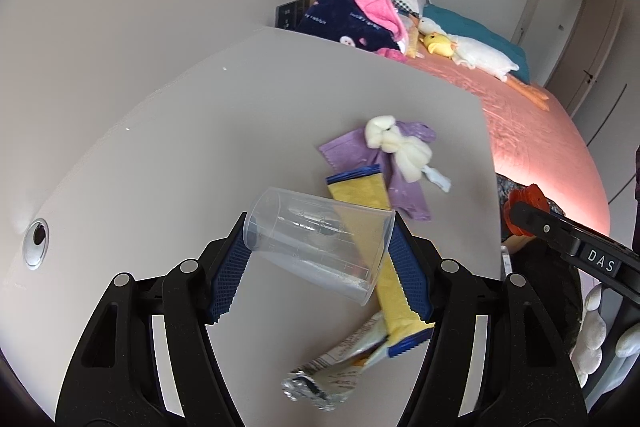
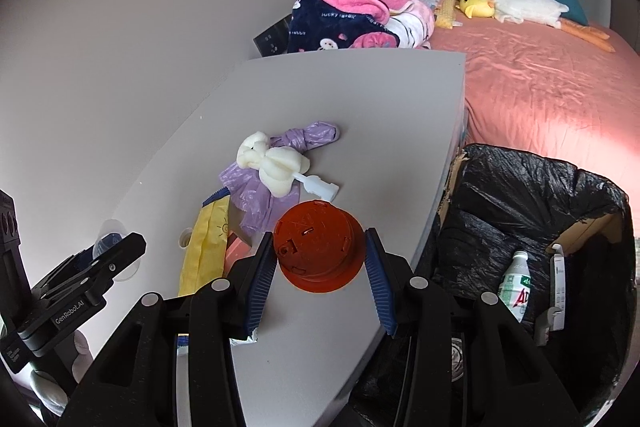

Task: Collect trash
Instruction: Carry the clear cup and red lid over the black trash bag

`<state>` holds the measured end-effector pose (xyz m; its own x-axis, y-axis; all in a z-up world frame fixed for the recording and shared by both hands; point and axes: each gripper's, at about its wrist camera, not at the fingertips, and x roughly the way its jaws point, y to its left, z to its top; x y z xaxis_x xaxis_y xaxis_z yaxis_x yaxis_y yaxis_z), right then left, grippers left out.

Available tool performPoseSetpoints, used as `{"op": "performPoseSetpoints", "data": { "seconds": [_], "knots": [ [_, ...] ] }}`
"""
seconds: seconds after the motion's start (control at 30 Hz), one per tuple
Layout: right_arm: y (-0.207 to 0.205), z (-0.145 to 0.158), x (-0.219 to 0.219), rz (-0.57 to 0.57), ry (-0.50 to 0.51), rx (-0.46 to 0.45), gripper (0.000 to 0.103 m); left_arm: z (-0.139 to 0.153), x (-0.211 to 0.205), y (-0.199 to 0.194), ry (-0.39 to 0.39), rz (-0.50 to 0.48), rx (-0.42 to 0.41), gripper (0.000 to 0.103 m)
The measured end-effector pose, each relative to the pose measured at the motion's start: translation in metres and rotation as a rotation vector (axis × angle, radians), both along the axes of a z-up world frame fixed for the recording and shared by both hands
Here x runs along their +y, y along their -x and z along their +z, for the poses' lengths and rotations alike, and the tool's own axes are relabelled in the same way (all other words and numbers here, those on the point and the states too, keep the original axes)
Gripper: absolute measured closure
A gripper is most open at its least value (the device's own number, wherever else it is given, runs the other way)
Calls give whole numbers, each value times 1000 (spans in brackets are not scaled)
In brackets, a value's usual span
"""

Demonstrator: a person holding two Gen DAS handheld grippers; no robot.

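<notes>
My left gripper (image 1: 320,259) is shut on a clear plastic cup (image 1: 316,243), held on its side above the grey table (image 1: 180,155). My right gripper (image 2: 320,259) is shut on a small red-brown plastic pot (image 2: 318,251), bottom facing the camera, above the table's right edge. On the table lie a yellow wrapper (image 1: 368,195), a purple plastic bag (image 2: 256,195), a white foam piece (image 2: 276,163) and a crumpled foil packet (image 1: 332,367). The black-lined trash bin (image 2: 532,195) stands right of the table and holds a white bottle (image 2: 516,285).
A bed with a pink sheet (image 2: 540,87) lies beyond the table and bin, with blankets, pillows and plush toys at its head. A wall runs along the table's left side. A cable hole (image 1: 37,243) sits in the table's left part.
</notes>
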<state>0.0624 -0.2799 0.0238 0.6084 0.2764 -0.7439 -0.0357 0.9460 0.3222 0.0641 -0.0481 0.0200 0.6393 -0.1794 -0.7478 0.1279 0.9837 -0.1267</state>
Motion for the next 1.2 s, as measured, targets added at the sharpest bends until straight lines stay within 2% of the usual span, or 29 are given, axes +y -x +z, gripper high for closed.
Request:
{"op": "performPoseSetpoints", "data": {
  "seconds": [0.53,1.2],
  "knots": [
    [34,18,-53,-73,-14,-37,57,12,-70,11,40,-125,-8,38],
    [74,29,-133,-208,-31,-65,57,19,-168,27,36,-293,-6,38]
  ]
}}
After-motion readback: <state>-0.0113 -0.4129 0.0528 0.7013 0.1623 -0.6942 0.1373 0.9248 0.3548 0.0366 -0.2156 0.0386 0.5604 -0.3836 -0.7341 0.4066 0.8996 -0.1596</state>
